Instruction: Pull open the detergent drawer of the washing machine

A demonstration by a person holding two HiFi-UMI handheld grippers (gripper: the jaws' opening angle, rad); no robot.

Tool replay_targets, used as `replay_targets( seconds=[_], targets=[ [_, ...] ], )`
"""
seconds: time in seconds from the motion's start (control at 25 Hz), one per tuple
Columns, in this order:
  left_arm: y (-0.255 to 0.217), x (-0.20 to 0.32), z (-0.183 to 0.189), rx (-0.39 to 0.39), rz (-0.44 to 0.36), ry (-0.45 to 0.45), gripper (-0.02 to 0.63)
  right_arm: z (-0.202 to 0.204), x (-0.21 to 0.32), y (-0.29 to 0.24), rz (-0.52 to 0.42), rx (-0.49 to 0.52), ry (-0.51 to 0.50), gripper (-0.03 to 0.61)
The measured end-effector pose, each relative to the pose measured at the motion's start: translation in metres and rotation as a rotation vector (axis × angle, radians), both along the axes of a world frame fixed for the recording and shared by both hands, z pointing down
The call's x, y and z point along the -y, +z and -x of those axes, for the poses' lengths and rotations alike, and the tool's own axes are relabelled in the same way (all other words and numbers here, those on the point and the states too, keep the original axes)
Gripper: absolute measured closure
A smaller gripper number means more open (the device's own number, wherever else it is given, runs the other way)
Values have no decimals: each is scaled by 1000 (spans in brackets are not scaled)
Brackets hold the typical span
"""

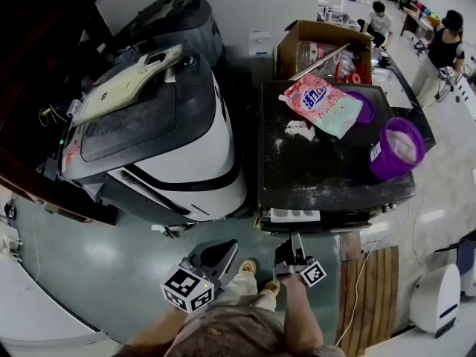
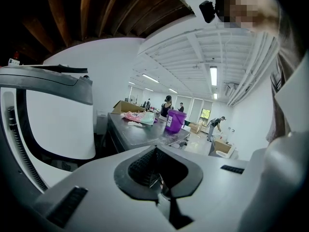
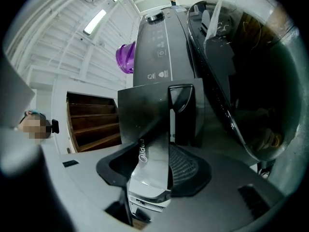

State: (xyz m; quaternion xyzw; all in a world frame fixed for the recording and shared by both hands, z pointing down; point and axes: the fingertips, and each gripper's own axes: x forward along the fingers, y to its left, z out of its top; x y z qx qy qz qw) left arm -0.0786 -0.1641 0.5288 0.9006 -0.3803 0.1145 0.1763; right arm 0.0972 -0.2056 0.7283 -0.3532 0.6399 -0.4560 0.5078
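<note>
The dark front-loading washing machine stands right of centre in the head view. Its detergent drawer sticks out of the front, with white compartments showing from above. My right gripper is at the drawer's outer end. In the right gripper view the jaws of my right gripper are shut on the drawer's silver front panel, with the control panel and the door glass beyond. My left gripper hangs apart to the left. My left gripper is shut on nothing.
A white and grey top-loading machine stands at the left. On the dark machine's top lie a pink detergent bag and a purple bucket, with spilled powder. A cardboard box is behind. People work at the far right.
</note>
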Motion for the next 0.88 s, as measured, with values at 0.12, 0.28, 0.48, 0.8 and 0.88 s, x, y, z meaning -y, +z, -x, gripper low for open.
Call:
replay_targets(
  seconds=[0.12, 0.28, 0.48, 0.8, 0.88],
  targets=[
    [1, -2, -5, 0, 0, 11, 594, 1, -9, 0, 5, -7, -3, 394],
    [0, -6, -15, -6, 0, 33, 594, 1, -22, -3, 4, -29, -18, 399],
    [-1, -10, -25, -18, 6, 51, 594, 1, -37, -3, 8, -38, -24, 400],
    [4, -21, -35, -16, 20, 82, 594, 0, -63, -2, 5, -45, -26, 399],
    [5, -23, -37, -18, 24, 89, 594, 0, -69, -3, 6, -46, -22, 399]
  ],
)
